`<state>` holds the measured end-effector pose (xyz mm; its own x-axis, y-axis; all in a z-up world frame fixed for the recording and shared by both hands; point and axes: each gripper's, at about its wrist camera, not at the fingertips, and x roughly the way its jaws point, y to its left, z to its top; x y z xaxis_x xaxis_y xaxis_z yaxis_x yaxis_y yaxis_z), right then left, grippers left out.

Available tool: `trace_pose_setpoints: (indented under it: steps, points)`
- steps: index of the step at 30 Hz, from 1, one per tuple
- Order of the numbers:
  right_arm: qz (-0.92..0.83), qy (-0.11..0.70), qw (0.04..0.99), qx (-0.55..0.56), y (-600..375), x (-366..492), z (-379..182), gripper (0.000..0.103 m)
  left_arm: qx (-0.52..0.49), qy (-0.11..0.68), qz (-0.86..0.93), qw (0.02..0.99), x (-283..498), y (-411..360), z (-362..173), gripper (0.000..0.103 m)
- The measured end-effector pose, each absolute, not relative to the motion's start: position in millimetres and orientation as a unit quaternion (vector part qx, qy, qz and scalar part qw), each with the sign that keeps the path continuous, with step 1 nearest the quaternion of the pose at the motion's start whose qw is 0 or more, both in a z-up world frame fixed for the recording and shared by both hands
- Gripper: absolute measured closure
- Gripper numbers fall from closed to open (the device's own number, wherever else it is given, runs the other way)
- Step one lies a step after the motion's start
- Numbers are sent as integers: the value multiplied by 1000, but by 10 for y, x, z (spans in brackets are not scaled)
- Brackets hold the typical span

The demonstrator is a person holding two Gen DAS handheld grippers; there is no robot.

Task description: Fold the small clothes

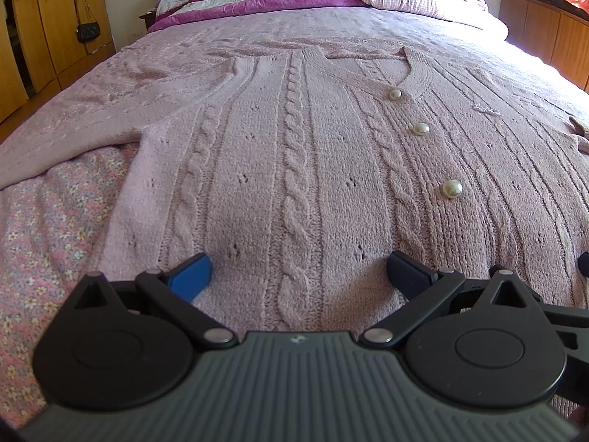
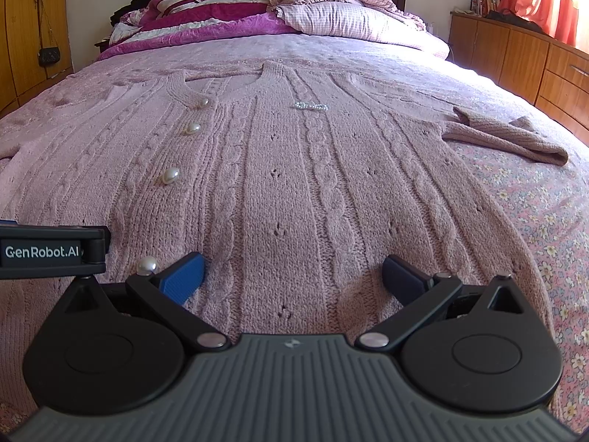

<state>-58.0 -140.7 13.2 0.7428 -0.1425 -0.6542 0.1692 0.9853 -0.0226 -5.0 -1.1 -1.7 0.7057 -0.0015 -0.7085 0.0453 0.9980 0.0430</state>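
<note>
A pink cable-knit cardigan (image 1: pixel 294 154) with pearl buttons (image 1: pixel 452 188) lies flat, front up, on the bed, neck toward the pillows. It also shows in the right wrist view (image 2: pixel 287 184). My left gripper (image 1: pixel 299 274) is open, jaws wide apart, low over the hem on the cardigan's left half. My right gripper (image 2: pixel 292 276) is open, jaws wide apart, low over the hem on the right half. The left sleeve (image 1: pixel 73 129) lies stretched out to the left. The right sleeve (image 2: pixel 508 136) lies bent on the bed. The left gripper's body (image 2: pixel 51 252) shows at the right view's left edge.
The bed has a floral sheet (image 1: pixel 44 228) and a pink blanket under the cardigan. Pillows (image 2: pixel 331 18) and a magenta quilt (image 2: pixel 191 25) are piled at the headboard. A wooden wardrobe (image 1: pixel 44 29) stands to the left, wooden cabinets (image 2: pixel 522 62) to the right.
</note>
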Motion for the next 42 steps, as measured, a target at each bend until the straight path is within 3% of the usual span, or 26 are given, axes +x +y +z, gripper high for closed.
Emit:
trace_pose_setpoints:
  steps: [13,21,27,42]
  points:
    - [-72,363,929,23,-1463,-547,162,0,22,389,-26,921,-37,37,30,0]
    - [-4,375,919,119,-1891,-509,463,0,22,375,-25,926,-16,95,264,0]
    - [5,355,932,72,-2187,-469,656,0,8,373,-33,927,71,124,400,0]
    - [-117,345,927,90,-3389,26,706,0,12,423,-73,903,353,-125,342,0]
